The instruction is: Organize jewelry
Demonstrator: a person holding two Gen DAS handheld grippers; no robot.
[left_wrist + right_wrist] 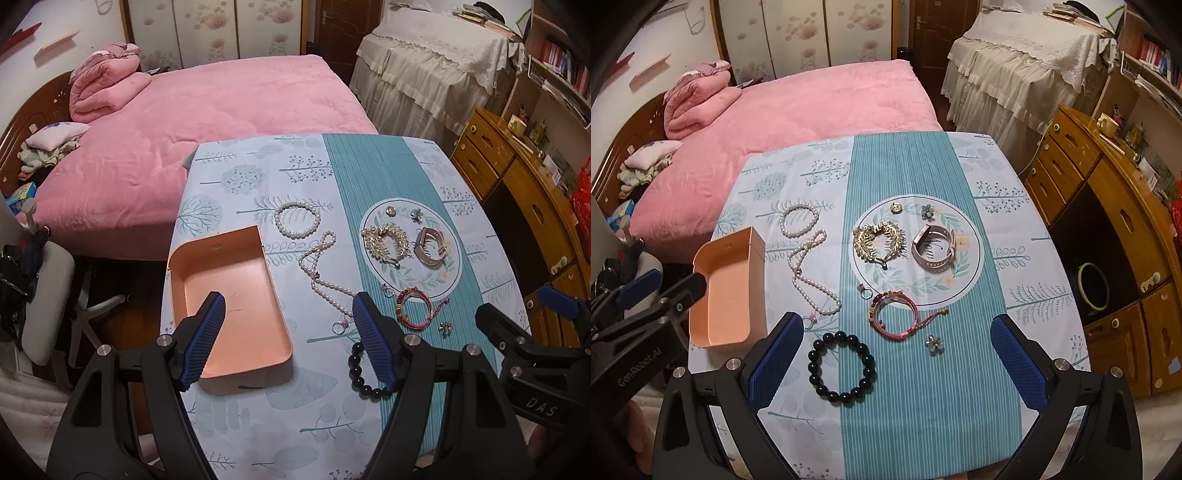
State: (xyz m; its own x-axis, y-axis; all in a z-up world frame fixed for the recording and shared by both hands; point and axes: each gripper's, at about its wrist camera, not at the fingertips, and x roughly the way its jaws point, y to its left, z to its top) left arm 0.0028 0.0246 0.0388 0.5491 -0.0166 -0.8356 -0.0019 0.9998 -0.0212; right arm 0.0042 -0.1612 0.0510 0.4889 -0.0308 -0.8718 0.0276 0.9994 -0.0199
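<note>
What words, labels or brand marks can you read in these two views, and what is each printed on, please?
"DAS": on the black body of the right tool, left wrist view.
"GenRobot.AI": on the black body of the left tool, right wrist view.
"New": script on the tablecloth's round motif, inside the pink watch band.
Book spines on the shelf: too small to read.

Home bedroom. Bed [812,107] with pink cover fills room's middle; folded pink quilt [698,103] at its head end, by dark wooden headboard [631,136]. Beyond bed: wardrobe [812,33] with flowered doors, brown door [934,29] to its right. Right of bed: furniture under cream lace cloth [1015,70], then wooden drawers [1067,155] and bookshelf [1156,59]. At bed's foot: worktop [997,229] under leaf-print cloth, jewelry scattered over it.
</note>
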